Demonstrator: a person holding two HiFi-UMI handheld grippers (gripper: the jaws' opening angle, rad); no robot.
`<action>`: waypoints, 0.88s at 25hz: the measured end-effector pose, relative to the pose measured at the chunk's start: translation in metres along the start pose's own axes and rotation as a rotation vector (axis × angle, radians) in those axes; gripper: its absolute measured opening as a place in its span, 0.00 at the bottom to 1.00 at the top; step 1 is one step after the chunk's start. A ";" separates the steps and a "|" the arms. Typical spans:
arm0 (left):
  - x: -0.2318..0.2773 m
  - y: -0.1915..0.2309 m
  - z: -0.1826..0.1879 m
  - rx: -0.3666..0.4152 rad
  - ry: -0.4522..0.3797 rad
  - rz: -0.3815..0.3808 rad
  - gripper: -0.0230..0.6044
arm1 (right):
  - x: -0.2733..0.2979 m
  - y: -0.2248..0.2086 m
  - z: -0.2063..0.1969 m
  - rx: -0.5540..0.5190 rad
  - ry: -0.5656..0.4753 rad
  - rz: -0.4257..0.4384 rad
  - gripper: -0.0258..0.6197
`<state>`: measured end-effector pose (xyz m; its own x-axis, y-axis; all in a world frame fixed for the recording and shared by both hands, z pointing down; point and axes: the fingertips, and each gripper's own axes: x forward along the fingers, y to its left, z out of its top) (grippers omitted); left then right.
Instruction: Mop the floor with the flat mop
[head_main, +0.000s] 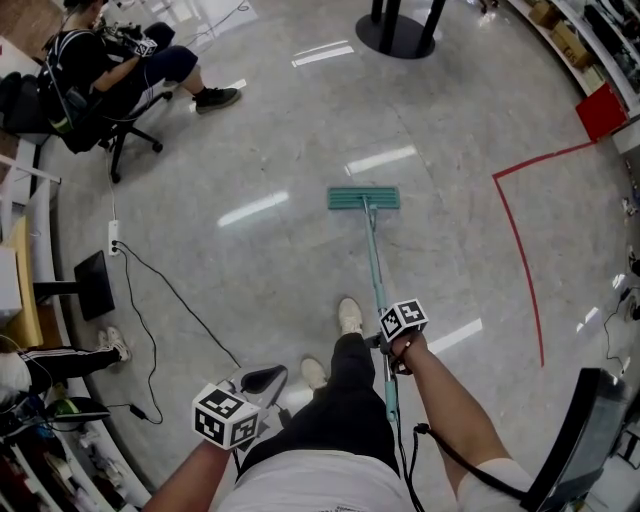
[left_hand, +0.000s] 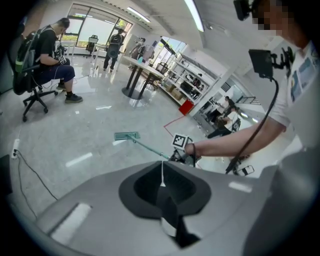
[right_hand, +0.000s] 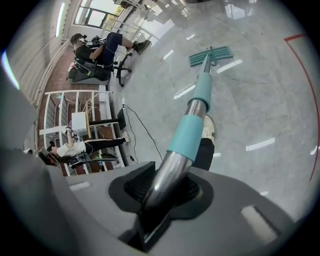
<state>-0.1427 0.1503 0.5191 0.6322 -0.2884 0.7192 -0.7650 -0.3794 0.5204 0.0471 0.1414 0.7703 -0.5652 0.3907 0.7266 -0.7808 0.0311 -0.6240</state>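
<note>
Floor (head_main: 300, 120): pale grey polished stone with streaks of reflected ceiling light; it fills most of the head view.
Red line (head_main: 515, 225): a thin taped line on the floor at the right, with a corner at its upper end.
Seated person (head_main: 110, 70): in dark clothes on a wheeled office chair at the upper left, well apart from the mop.
Round black base (head_main: 400, 35): stands on the floor at the top edge.
Flat mop (head_main: 376, 270): its long handle slopes from the floor back up to the wearer's right hand.
Mop head (head_main: 363, 198): a teal rectangle lying flat on the floor ahead of the wearer's shoes, left of the red line and clear of it.
Wearer's shoes (head_main: 349, 316): pale, on the floor just left of the handle.
Right tongs (right_hand: 160, 192): clamped on the bare metal part of the handle, just below a teal sleeve (right_hand: 187, 137).
Left tongs (left_hand: 161, 187): jaws pressed together with nothing between them, held off to the left of the mop and not touching it.
Power strip (head_main: 113, 237): white, on the floor at the left, with a black cable trailing from it.
</note>
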 end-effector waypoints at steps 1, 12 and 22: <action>0.002 0.000 0.003 0.000 0.001 0.000 0.05 | -0.002 0.001 0.007 0.002 -0.003 0.005 0.19; 0.020 0.004 0.048 -0.022 -0.008 0.018 0.05 | -0.032 0.001 0.075 0.000 -0.002 0.018 0.19; 0.033 0.003 0.073 -0.081 -0.030 0.041 0.05 | -0.062 -0.007 0.132 -0.023 0.016 0.004 0.19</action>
<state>-0.1155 0.0757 0.5108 0.6023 -0.3293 0.7272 -0.7973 -0.2943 0.5270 0.0524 -0.0050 0.7676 -0.5638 0.4058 0.7193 -0.7719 0.0507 -0.6337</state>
